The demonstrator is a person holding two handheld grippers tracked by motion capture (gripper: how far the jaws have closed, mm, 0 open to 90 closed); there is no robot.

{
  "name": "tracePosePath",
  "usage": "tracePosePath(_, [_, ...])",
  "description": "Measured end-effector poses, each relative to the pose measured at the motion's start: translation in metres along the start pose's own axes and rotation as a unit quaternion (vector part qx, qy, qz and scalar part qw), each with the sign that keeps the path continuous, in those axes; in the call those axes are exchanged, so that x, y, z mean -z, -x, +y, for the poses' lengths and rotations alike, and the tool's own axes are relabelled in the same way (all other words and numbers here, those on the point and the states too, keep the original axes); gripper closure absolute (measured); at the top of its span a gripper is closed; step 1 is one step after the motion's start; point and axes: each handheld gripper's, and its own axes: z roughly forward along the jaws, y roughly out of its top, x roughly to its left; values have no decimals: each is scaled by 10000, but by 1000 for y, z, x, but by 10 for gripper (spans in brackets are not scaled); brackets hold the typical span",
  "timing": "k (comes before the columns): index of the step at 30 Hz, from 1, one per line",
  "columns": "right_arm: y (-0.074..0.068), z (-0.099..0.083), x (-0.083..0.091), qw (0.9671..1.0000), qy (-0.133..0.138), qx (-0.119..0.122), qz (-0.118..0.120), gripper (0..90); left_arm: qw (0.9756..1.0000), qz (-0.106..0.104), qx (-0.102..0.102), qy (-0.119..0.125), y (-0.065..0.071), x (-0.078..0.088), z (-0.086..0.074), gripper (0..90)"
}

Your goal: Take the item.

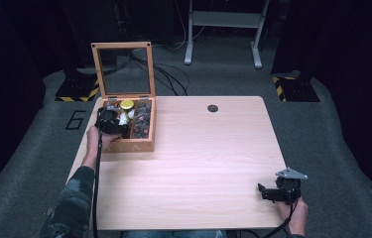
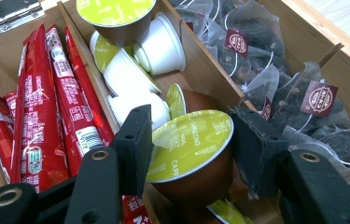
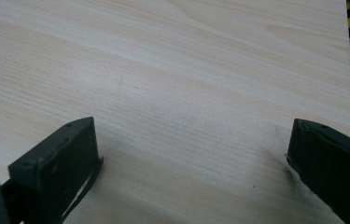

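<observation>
A brown plastic coffee capsule with a glossy green foil lid [image 2: 189,144] is sitting in the middle compartment of the open wooden box [image 1: 144,144], far left on the table, clenched between the left gripper [image 2: 191,147]. Its smooth tapered wall risks slipping out. The right gripper [image 3: 191,168] is resting released near right.

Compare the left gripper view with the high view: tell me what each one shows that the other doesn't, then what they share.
Left gripper view alone: red sachets in one compartment, tea bags in another, and the jaws closed around a brown capsule with a green lid.

High view alone: the box's raised glass lid, the right gripper near the table's front corner, both forearms.

Shared: the wooden box and the left gripper inside it.
</observation>
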Motion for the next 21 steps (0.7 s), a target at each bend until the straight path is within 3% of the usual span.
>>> tracePosePath(5, [0, 0, 0, 10000, -8, -13, 3, 13, 9999, 12, -114, -56, 0, 1, 1, 495])
tracePosePath(21, [0, 0, 0, 10000, -4, -8, 7, 13, 9995, 10, -193, 233, 3, 7, 3, 613])
